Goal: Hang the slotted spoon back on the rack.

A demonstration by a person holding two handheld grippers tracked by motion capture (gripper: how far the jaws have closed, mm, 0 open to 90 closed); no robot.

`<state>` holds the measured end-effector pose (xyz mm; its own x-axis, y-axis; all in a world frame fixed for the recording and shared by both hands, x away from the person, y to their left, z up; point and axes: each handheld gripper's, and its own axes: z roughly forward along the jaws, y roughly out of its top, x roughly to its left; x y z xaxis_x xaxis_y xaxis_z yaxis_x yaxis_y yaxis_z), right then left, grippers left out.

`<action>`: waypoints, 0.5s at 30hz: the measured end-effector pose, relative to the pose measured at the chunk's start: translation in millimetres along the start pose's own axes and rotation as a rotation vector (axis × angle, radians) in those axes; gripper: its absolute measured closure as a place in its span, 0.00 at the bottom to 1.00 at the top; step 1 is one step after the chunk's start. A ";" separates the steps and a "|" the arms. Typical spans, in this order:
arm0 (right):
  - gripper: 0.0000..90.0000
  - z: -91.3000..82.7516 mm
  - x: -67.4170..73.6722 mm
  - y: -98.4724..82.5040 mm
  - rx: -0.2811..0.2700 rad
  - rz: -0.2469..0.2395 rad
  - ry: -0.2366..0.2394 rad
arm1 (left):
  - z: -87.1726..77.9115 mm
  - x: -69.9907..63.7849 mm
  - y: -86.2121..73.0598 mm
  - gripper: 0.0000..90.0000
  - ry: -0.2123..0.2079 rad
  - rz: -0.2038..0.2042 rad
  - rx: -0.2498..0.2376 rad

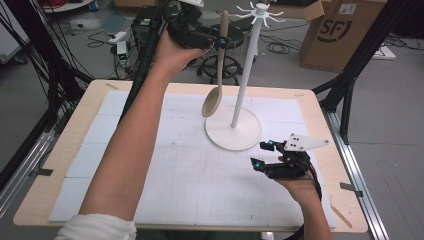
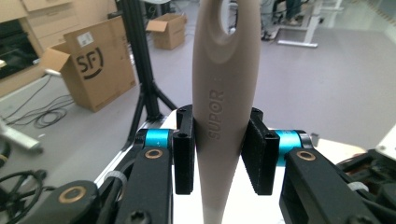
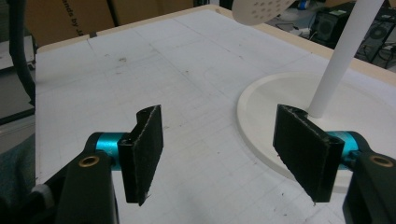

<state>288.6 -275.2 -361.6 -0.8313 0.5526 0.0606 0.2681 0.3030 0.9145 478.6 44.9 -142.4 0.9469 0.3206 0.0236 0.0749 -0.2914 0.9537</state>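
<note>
while the left gripper (image 1: 220, 42) pinches a beige slotted spoon (image 1: 216, 80) by the upper part of its handle, the spoon hangs bowl-down above the table (image 1: 75, 130), just beside the white pole of a hook stand (image 1: 245, 75). in the left gripper view the two black jaws press flat on either side of the handle (image 2: 223, 107), below the hanging hole at its tip, a grip that seems chosen to leave that hole free for one of the small hooks ringing the top of the stand (image 1: 261, 11). the handle tip rises close to hook height, though still apart from the hooks, so the hanging looks near but not yet done. the bowl of the spoon (image 1: 211, 103) hovers over the rim of the stand's round base (image 1: 234, 131) without resting on it.

the right gripper (image 1: 264, 155) waits low over the white gridded mat (image 1: 165, 165) at the near right of the table, its jaws spread and holding nothing; in the right gripper view the pads frame bare mat with the base (image 3: 289, 100) just beyond one of them. it sits beside the base, likely placed to steady the light stand if the spoon nudges the pole. cardboard boxes (image 1: 340, 30) and loose cables (image 1: 100, 37) crowd the floor behind the table.
</note>
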 end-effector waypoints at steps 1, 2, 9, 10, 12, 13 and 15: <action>0.36 0.0 0.5 0.0 0.003 0.001 0.002 | 1.1 0.6 -0.1 0.76 -0.002 -0.002 -0.009; 0.36 0.4 0.7 0.0 0.003 0.000 0.001 | 2.5 1.2 -0.2 0.75 -0.006 -0.004 -0.015; 0.36 -1.5 0.1 0.2 -0.004 0.003 -0.001 | 10.1 2.6 2.0 0.76 -0.004 0.009 -0.005; 0.36 -1.8 0.2 0.2 -0.005 0.004 -0.001 | 10.9 2.7 2.7 0.76 -0.004 0.009 0.000; 0.36 -2.1 0.3 0.4 -0.007 0.002 0.001 | 12.0 3.0 4.6 0.75 0.000 0.009 0.012; 0.36 -2.2 0.4 0.5 -0.008 0.003 0.002 | 12.2 2.9 5.6 0.75 0.000 0.015 0.015; 0.36 -2.1 0.3 0.4 -0.006 0.005 0.000 | 12.6 2.1 7.4 0.75 -0.001 0.020 0.006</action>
<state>287.4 -276.5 -360.3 -0.8299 0.5540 0.0652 0.2692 0.2953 0.9167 485.2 32.1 -139.0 0.9486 0.3135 0.0428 0.0574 -0.3033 0.9512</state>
